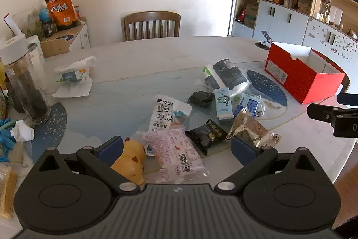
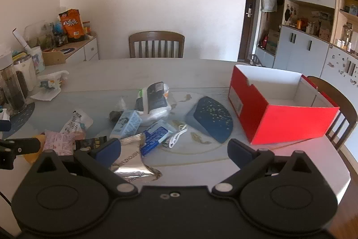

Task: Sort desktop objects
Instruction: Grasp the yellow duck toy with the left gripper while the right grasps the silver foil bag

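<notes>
Left gripper (image 1: 176,147): jaws spread wide, holding nothing, above a pink snack packet (image 1: 179,155) with a yellow toy (image 1: 132,159) just beside it. Right gripper (image 2: 174,149): jaws likewise wide apart and empty, over a silver foil packet (image 2: 134,162). Remaining packets, a blue box (image 2: 126,123) and a white cable (image 2: 176,137) lie clustered left of the red box (image 2: 288,124), which stands open on the worktop (image 2: 201,68)

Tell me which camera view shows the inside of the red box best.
The right wrist view: the red box sits close, and its white inner walls and floor show, with nothing visible inside. In the left wrist view the red box lies at the right edge, farther off, showing mostly its outer side and part of the inside.
</notes>
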Demonstrator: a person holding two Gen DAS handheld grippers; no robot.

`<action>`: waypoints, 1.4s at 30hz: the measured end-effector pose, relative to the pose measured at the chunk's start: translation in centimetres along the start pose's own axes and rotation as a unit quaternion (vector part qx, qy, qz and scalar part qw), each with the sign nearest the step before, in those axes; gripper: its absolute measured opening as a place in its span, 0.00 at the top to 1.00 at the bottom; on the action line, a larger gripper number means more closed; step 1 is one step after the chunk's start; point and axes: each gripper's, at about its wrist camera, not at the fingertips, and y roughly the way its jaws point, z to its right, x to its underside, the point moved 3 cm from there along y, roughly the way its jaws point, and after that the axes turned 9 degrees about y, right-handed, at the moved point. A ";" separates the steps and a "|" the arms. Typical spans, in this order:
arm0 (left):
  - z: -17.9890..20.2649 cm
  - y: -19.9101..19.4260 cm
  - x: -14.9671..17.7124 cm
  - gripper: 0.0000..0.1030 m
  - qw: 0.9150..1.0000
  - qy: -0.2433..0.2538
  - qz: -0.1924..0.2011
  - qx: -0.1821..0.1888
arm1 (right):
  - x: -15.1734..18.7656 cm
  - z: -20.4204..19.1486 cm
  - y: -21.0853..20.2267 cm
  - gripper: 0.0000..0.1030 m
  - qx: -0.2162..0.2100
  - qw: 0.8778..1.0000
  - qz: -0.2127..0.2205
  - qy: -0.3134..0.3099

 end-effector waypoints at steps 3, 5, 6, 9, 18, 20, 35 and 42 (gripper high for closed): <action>-0.5 0.4 0.1 0.00 1.000 -0.005 -0.004 0.009 | 0.1 -0.6 0.4 0.02 -0.005 1.000 -0.003 -0.006; -0.8 0.7 0.2 0.00 1.000 -0.007 -0.009 0.010 | 0.1 -1.0 0.8 0.02 -0.009 1.000 -0.008 -0.008; -1.0 0.9 0.4 0.00 1.000 -0.007 -0.011 0.010 | 0.2 -1.1 0.9 0.02 -0.013 1.000 -0.009 -0.010; -1.6 1.5 0.7 0.00 1.000 -0.011 -0.015 0.003 | 0.3 -1.7 1.6 0.02 -0.018 1.000 -0.011 -0.015; -4.7 3.9 2.6 0.00 0.999 -0.030 -0.031 -0.021 | 1.5 -3.4 4.8 0.02 -0.019 0.999 -0.028 -0.030; -5.4 4.3 3.0 0.01 0.999 -0.035 -0.034 -0.022 | 1.7 -3.7 5.4 0.02 -0.020 0.999 -0.031 -0.033; -7.5 6.6 4.2 0.14 0.997 -0.043 -0.057 -0.022 | 3.6 -5.1 10.0 0.04 -0.019 0.994 -0.085 -0.064; -7.2 7.2 4.4 0.29 0.997 -0.036 -0.066 -0.005 | 3.6 -5.6 10.9 0.09 -0.022 0.993 -0.090 -0.071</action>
